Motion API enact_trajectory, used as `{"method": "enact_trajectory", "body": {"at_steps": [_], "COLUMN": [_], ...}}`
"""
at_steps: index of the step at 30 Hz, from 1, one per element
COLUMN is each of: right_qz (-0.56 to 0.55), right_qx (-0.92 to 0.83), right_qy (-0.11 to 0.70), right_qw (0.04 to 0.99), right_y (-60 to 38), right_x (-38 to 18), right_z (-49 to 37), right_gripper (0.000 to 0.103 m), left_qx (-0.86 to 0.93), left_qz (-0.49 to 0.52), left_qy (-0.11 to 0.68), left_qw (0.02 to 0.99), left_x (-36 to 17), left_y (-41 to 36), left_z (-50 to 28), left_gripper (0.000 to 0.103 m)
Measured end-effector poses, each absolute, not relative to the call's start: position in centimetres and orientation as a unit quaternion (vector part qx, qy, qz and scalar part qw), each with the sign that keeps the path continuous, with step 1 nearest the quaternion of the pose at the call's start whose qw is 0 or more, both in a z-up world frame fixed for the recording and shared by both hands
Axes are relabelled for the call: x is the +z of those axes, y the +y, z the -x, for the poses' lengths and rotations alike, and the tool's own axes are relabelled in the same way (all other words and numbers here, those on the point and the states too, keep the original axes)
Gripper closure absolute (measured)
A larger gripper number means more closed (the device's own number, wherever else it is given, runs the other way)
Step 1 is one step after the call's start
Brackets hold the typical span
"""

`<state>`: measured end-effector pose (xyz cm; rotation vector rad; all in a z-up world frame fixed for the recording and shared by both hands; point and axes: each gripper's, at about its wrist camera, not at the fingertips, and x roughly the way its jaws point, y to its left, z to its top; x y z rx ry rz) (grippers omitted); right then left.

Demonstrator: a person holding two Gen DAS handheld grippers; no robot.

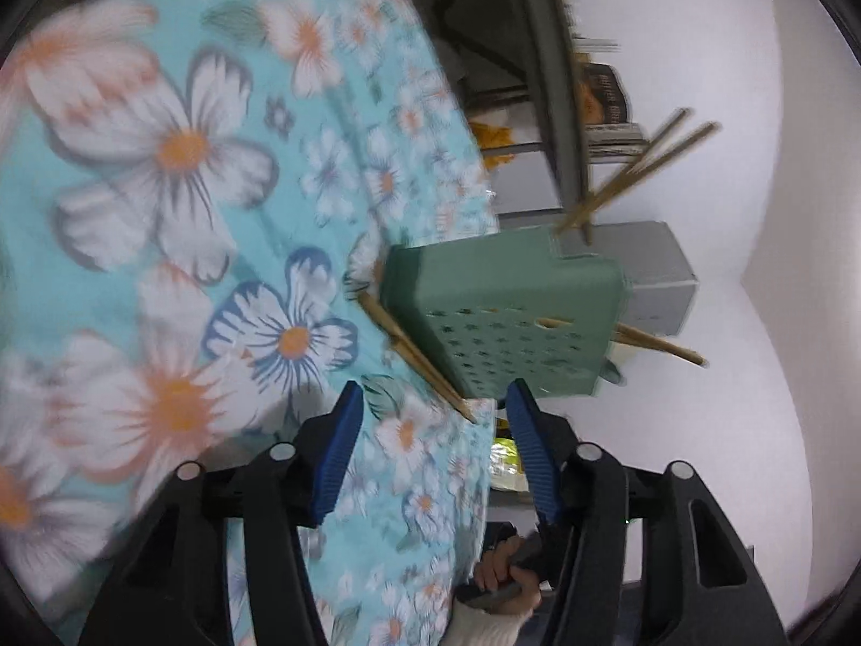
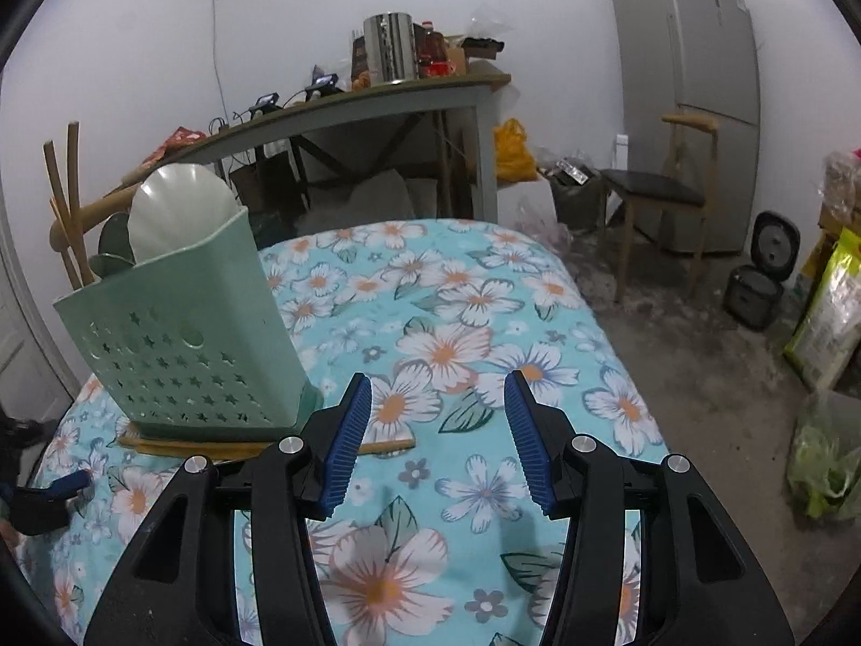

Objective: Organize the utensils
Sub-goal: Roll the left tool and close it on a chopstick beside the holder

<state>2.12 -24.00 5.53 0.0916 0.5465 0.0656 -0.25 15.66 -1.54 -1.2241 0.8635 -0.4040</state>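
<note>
Ahead of the right gripper (image 2: 438, 414) the table (image 2: 543, 290) is lying mostly bare, its floral cloth running to a rounded far edge, with open floor beyond and to the right. Its jaws are standing apart with nothing between them, hovering over cloth.

Holder (image 2: 183, 344), green with star-shaped holes, is sitting upright near the table's left edge, up and to the left of the right gripper and close beside its left finger. Loose chopsticks (image 2: 387, 446) are lying flat on the cloth at the holder's base, running behind that left finger; how many, I cannot tell.

Inside the holder: one pale spoon (image 2: 177, 215), one wooden handle (image 2: 102, 210), and three thin sticks (image 2: 67, 199) poking above the rim.

Left gripper (image 1: 436, 409) is showing in its own view rolled sideways, so the table reads as tilted. Its jaws are also standing apart and empty, the holder (image 1: 506, 312) just beyond the fingertips, not touched. Chopsticks (image 1: 414, 352) are lying at the holder's base there too. Person's hand (image 1: 508, 576) is showing low in that view.
</note>
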Motion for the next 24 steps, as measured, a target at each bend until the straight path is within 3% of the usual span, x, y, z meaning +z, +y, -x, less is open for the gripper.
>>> {"method": "enact_trajectory", "body": {"at_steps": [4, 20, 22, 24], "right_qz": [-0.039, -0.083, -0.082, -0.078], "right_qx": [0.042, 0.043, 0.043, 0.043], "right_qy": [0.274, 0.318, 0.321, 0.321], "right_qw": [0.960, 0.943, 0.943, 0.943], "right_y": [-23.6, -24.8, -24.7, -24.5], "right_x": [5.1, 3.6, 3.5, 3.5], "right_z": [-2.0, -3.1, -3.2, -3.2], "right_gripper": [0.051, 0.050, 0.050, 0.050], "left_qx": [-0.117, -0.039, -0.047, -0.057], "left_qz": [0.534, 0.463, 0.485, 0.522], "left_qy": [0.396, 0.381, 0.385, 0.370], "left_qw": [0.738, 0.799, 0.784, 0.767], "left_x": [-1.8, -1.0, -1.8, -2.6], "left_y": [14.7, 11.7, 12.0, 12.7], "left_z": [-1.4, -3.6, -3.7, -3.5], "left_gripper": [0.073, 0.077, 0.091, 0.093]}}
